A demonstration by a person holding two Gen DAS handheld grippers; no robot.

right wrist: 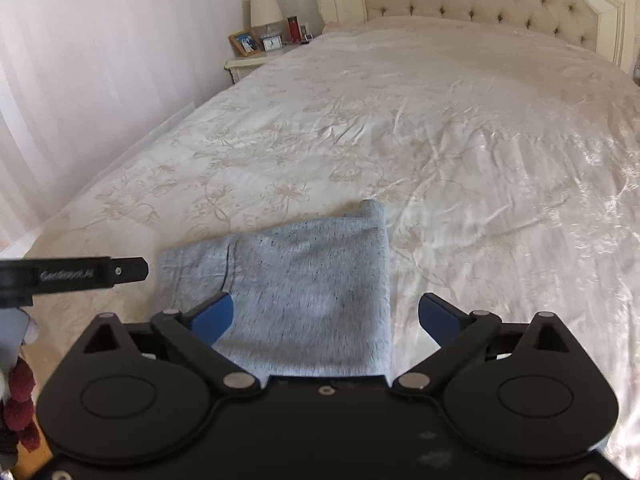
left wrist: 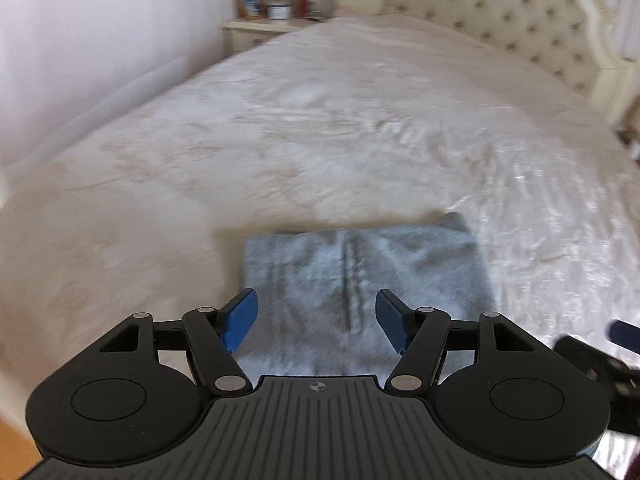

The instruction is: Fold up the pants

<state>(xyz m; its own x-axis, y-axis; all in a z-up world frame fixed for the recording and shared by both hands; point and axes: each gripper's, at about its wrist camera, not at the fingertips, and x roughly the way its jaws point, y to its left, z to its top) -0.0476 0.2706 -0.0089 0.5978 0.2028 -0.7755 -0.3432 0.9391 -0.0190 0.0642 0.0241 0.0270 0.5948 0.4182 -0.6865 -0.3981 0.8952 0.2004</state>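
My left claw (left wrist: 316, 322) and right claw (right wrist: 326, 316) both gape wide, empty, above the folded light-blue knit pants (right wrist: 304, 280); these lie flat near the foot of the cream floral-satin bed (right wrist: 440, 128), tufted headboard (right wrist: 472, 4) far beyond them.

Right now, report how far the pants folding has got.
Done, it seems: the pants lie as a compact folded rectangle on the bed. In hand: nothing; the left gripper and right gripper are both open above the fabric, pads off it. Left: perhaps flattening the raised far corner; otherwise nothing obvious.
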